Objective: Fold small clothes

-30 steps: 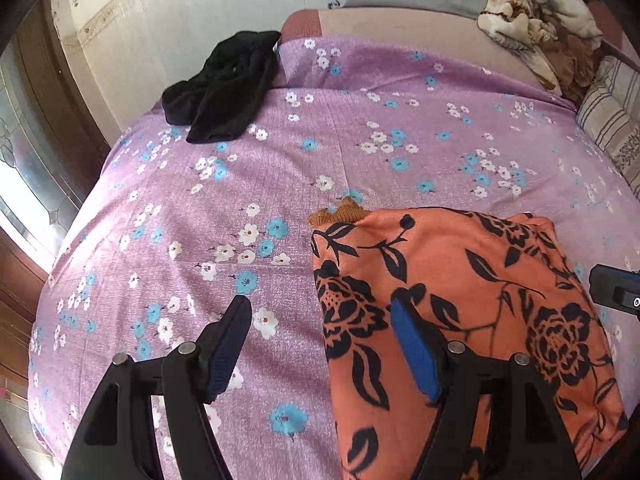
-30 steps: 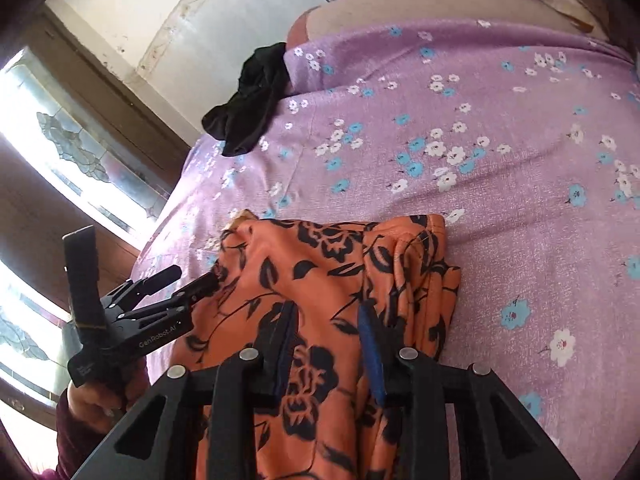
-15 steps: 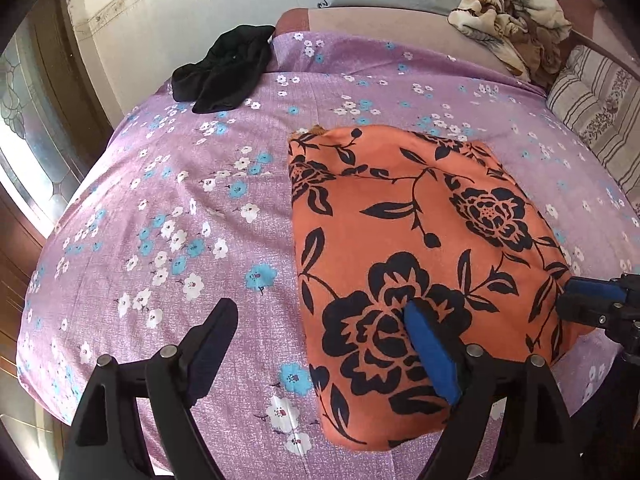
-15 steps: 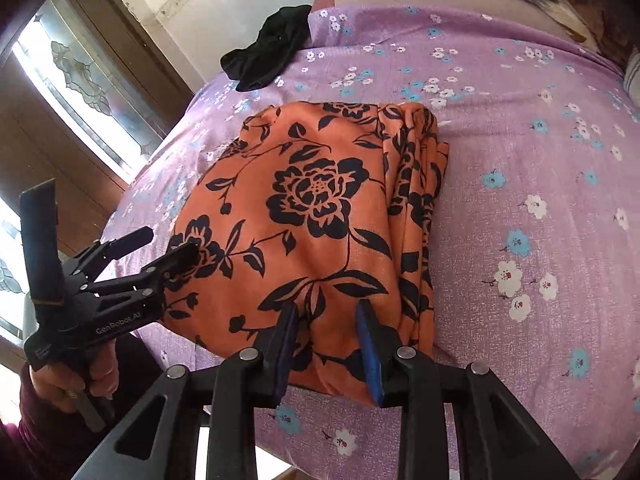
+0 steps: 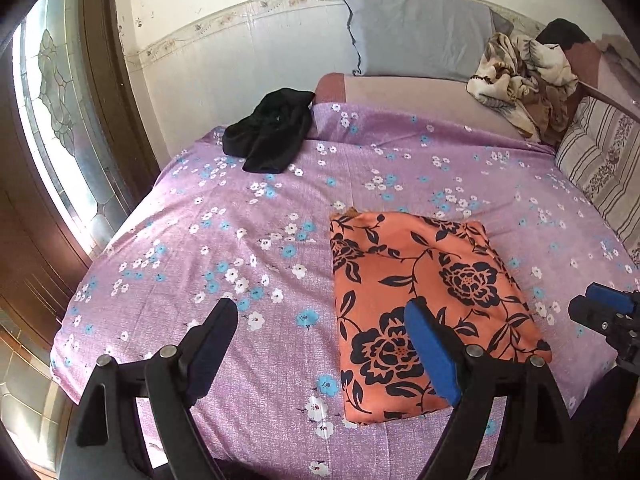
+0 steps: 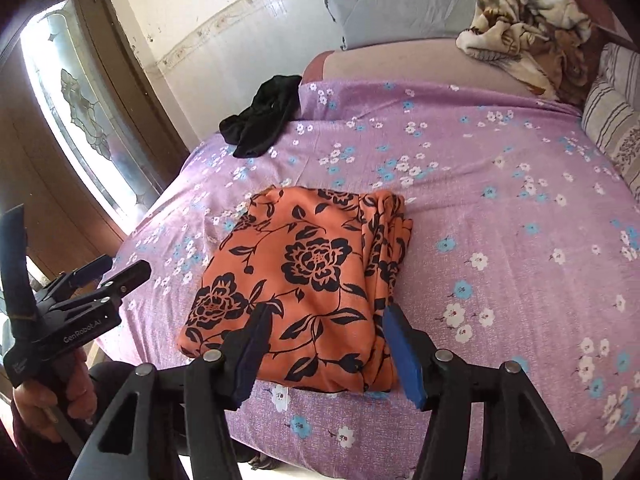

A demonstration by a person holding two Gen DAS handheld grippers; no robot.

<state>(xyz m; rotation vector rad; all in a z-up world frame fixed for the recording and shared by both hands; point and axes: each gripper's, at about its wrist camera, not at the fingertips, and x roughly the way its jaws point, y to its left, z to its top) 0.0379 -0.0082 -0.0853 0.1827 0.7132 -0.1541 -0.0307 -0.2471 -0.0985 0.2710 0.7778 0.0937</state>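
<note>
The left gripper (image 5: 320, 344) hangs with its two black fingers spread wide and nothing between them, over bare sheet at the near edge of the bed. The right gripper (image 6: 324, 344) is opening, its pads standing clear of the cloth below, so it grips nothing. Just beyond both lies the one folded orange garment with black flower print (image 5: 424, 308), a flat rectangle close to the near edge of the bed; its layered fold edges stack along its right side in the right wrist view (image 6: 392, 248). Around it the purple bedsheet with small white and blue flowers (image 5: 240, 216) spreads wide and bare to the left, right and far side. One crumpled black garment (image 5: 272, 136) sits well apart at the far left corner of the sheet. Beyond that stand one grey pillow (image 5: 416, 32) against the wall, one rumpled cream and brown blanket (image 5: 524, 76) at the far right, and one striped cushion (image 5: 600, 156) along the right edge. A person's hand (image 6: 60, 396) holds the left gripper's handle beside a wooden door with patterned glass (image 6: 80, 112).
</note>
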